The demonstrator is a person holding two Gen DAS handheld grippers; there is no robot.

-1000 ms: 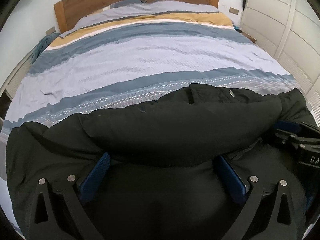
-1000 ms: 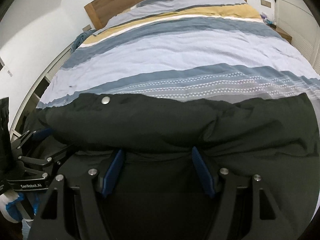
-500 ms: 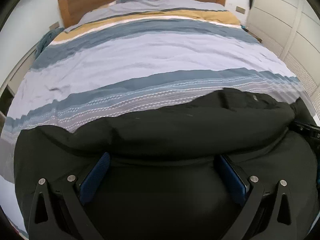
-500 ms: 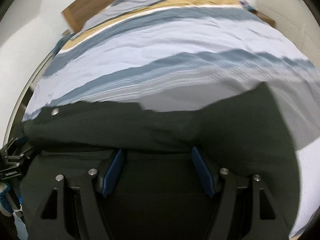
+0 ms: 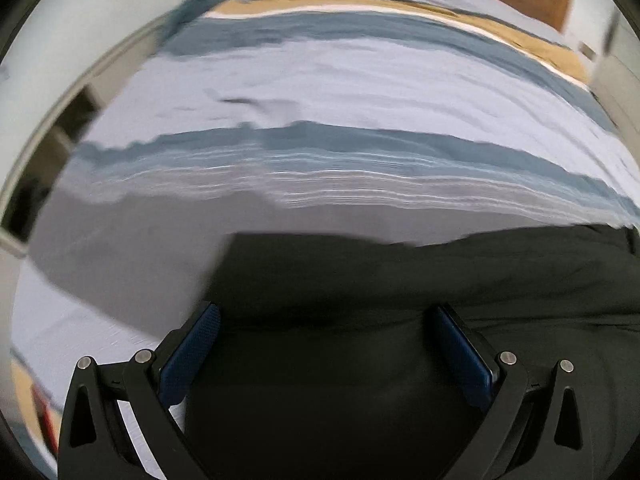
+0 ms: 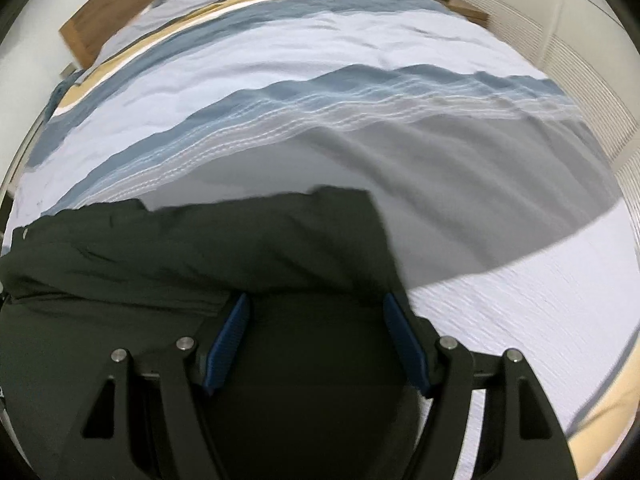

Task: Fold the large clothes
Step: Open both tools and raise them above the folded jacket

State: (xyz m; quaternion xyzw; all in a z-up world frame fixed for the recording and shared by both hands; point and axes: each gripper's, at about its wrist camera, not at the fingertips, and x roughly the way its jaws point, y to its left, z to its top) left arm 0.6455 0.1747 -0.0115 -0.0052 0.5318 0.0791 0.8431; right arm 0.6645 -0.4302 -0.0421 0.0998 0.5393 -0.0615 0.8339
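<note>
A large black padded jacket [image 5: 420, 276] lies across the near end of the striped bed. In the left wrist view my left gripper [image 5: 326, 322] is wide open over the jacket's left part, its blue pads [image 5: 192, 354] apart with black cloth bulging between them. In the right wrist view the jacket [image 6: 208, 248] fills the lower left, and my right gripper [image 6: 316, 314] is open over its right end, blue pads [image 6: 230, 338] either side of a mound of cloth. Both views are blurred. Whether the pads press the cloth is unclear.
The bed cover [image 5: 360, 88] has blue, pale, grey and yellow stripes, with a wooden headboard [image 6: 100, 24] at the far end. White slatted wardrobe doors [image 6: 568, 40] stand along the right side. Shelving [image 5: 52, 136] runs along the left wall.
Both grippers have swung outward: the left view now looks past the jacket's left edge, the right view past its right edge. More bed cover shows beside the jacket. The jaws stay open.
</note>
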